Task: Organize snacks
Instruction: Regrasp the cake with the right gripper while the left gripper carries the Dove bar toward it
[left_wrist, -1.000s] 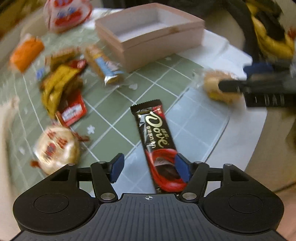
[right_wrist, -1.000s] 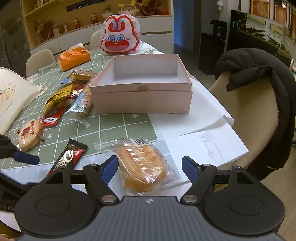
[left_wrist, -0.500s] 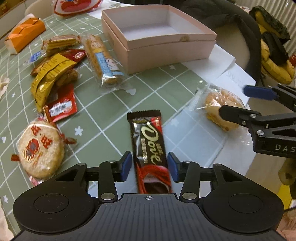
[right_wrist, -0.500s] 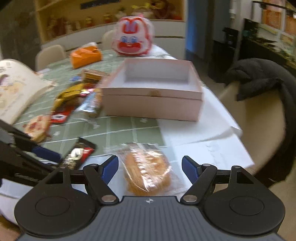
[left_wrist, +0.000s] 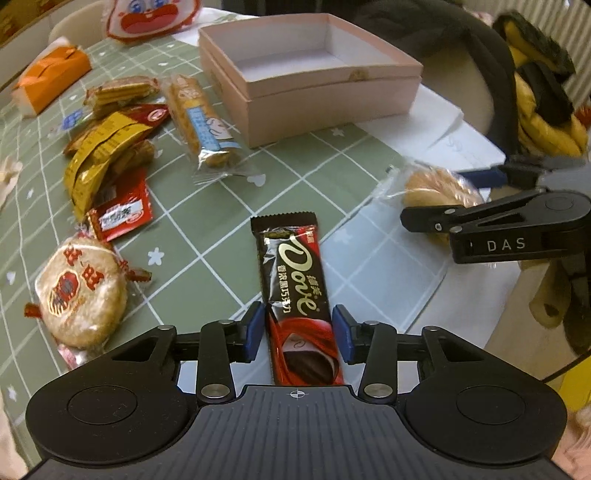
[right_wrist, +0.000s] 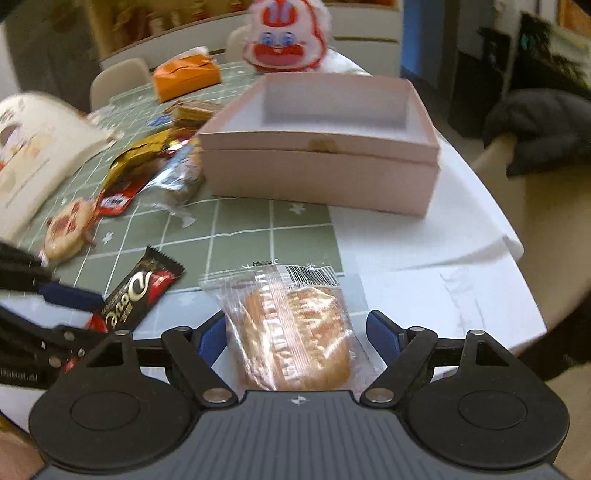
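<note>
A dark Dove chocolate bar lies on the green checked tablecloth between the fingers of my left gripper; the blue pads stand close on both sides of it, with slight gaps. It also shows in the right wrist view. A wrapped round bread lies between the fingers of my right gripper, which is open, its pads apart from the wrapper. The bread shows in the left wrist view. An open, empty pink box stands beyond, also in the right wrist view.
Several loose snacks lie left of the box: a round rice cracker, red packets, yellow packets, a long biscuit pack. An orange tissue pack, a rabbit bag, white papers and a chair with a dark coat.
The left gripper's fingers closed in around the Dove bar from a wide opening. The right gripper moved forward, so the bread sits deeper between its open fingers.
</note>
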